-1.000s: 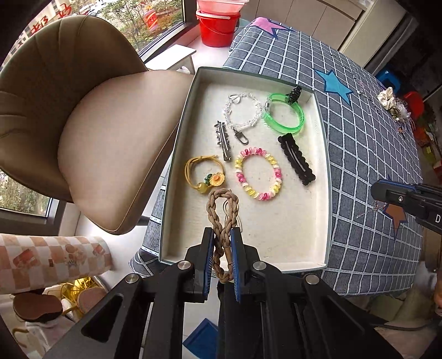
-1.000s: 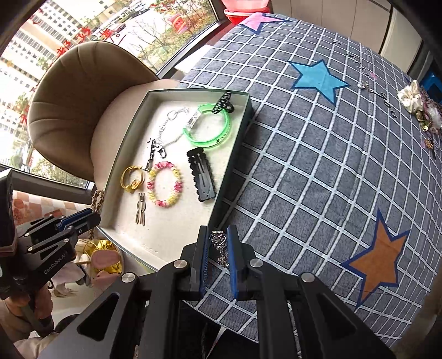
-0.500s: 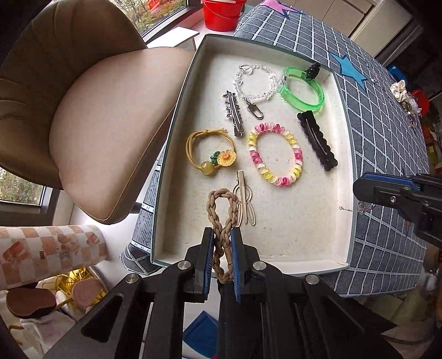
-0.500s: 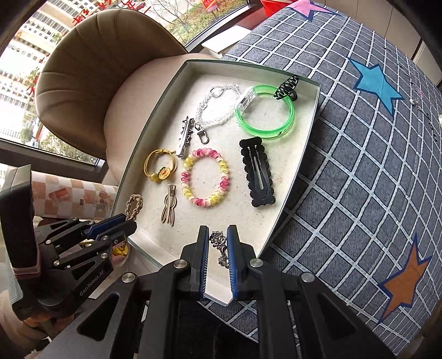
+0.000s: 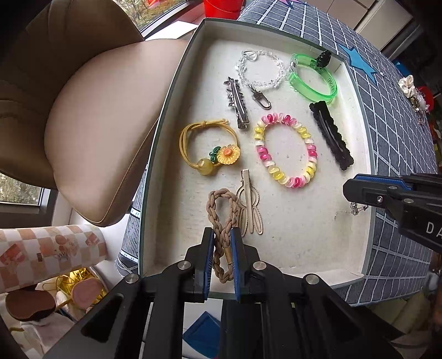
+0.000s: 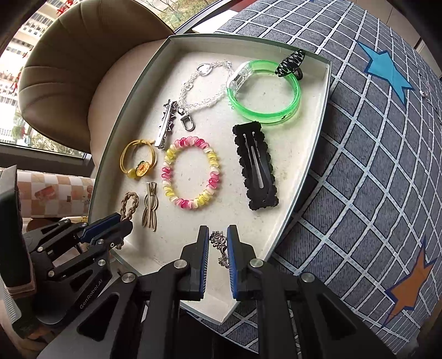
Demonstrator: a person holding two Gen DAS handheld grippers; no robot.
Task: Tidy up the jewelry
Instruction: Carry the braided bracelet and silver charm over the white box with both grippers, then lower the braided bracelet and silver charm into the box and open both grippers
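Two claws hang over the tray: left claw pinches a braided cord loop at six o'clock, right claw pinches a silver chain. Next, I judge: part, release.

Beige padded chair just beside surface w/ grey grid cloth, blue star patch & orange star patch on it. Red bucket at top, checkered roll lower left.
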